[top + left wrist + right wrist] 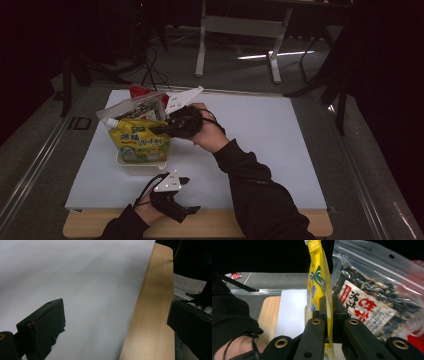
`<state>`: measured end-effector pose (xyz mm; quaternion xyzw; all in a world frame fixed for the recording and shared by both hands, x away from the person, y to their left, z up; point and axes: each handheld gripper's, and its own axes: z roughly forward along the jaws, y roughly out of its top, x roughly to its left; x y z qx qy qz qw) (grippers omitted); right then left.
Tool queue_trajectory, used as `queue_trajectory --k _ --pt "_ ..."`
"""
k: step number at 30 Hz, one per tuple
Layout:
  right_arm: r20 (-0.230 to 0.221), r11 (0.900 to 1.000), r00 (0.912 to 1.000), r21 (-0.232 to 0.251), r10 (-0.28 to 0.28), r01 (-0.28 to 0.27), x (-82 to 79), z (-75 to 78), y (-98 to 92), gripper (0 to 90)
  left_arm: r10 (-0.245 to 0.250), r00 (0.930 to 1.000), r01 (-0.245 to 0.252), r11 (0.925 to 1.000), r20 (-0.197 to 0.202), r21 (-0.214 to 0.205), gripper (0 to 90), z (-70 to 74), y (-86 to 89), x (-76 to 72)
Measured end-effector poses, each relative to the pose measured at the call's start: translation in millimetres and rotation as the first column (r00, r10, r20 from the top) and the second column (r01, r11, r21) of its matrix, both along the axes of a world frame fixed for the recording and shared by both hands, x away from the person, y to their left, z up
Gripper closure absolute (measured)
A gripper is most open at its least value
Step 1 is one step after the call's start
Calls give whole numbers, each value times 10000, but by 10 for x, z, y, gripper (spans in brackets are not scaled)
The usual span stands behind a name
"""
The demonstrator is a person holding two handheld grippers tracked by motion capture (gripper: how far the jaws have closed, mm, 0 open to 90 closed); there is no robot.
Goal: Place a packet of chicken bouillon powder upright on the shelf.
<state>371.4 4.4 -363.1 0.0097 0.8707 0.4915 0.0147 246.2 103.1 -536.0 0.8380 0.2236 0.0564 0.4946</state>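
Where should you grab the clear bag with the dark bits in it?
Probably by its flat sealed top strip, coming from above. The clear bag stands upright behind the yellow pouch in the white tray, so its lower part is blocked and bulgy with loose filling. The right gripper pinches the pouch in front.

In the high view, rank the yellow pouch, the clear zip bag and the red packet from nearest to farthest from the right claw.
1. Yellow pouch: clamped in the right claw, standing in the white tray.
2. Clear zip bag: just behind the pouch.
3. Red packet: farthest back, behind the zip bag.
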Motion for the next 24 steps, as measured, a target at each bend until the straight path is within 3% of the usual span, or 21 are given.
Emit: queue_trajectory --k 3,11,14,16,22,24 --pt "-219 9998 9996 126 184 -181 14 -80 81 899 -7 10000 7 10000 -10 -44 31 2 -4 -9" --pt "-626 9970 9958 438 666 -639 -41 -104 116 899 -39 10000 39 10000 29 -16 31 -1 3 -5" --pt "-680 9984 9961 138 565 -557 1 -182 146 898 -46 10000 46 10000 18 16 31 -3 1 -5" --pt "-1056 9974 9925 439 619 -575 30 -216 145 898 -52 10000 52 10000 32 49 31 -5 1 -5" --pt "-1217 9969 9919 736 358 -269 79 -254 162 899 -53 10000 53 10000 10 23 31 -11 -1 0" --pt "-1027 9973 9945 716 213 -140 76 -254 195 899 -50 10000 50 10000 3 28 31 -9 2 1"
